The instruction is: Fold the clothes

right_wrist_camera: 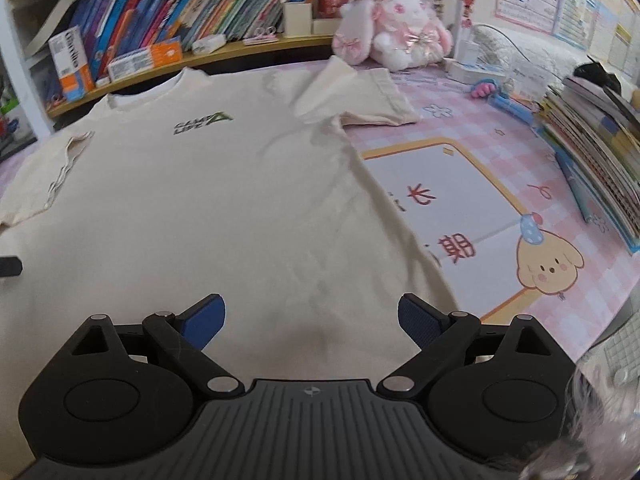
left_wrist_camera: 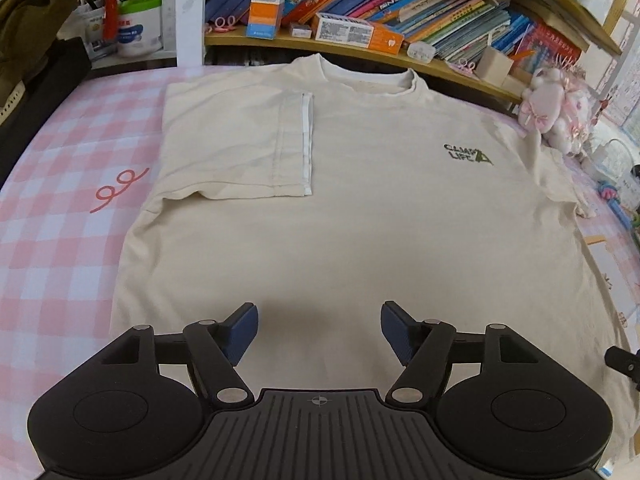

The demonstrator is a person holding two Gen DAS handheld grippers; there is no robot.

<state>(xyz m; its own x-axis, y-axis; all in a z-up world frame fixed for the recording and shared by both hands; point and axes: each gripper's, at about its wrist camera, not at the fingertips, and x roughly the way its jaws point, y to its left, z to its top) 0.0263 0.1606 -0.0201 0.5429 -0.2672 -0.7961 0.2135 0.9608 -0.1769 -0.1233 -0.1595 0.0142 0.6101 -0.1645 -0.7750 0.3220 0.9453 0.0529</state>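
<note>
A cream T-shirt point(left_wrist_camera: 340, 208) with a small dark chest logo point(left_wrist_camera: 466, 155) lies flat, front up, on a pink checked table cover; it also shows in the right wrist view point(right_wrist_camera: 200, 208). Its left sleeve point(left_wrist_camera: 240, 148) is folded in over the chest. Its right sleeve point(right_wrist_camera: 372, 100) lies spread out to the side. My left gripper point(left_wrist_camera: 319, 330) is open and empty above the shirt's lower hem. My right gripper point(right_wrist_camera: 311, 322) is open and empty above the lower right part of the shirt.
A wooden shelf of books and boxes point(left_wrist_camera: 360, 12) runs along the far edge behind the collar. A pink plush rabbit point(right_wrist_camera: 394, 36) sits at the far right. A stack of books point(right_wrist_camera: 592, 140) lies on the right. A printed mat with a cartoon dog point(right_wrist_camera: 500, 216) lies beside the shirt.
</note>
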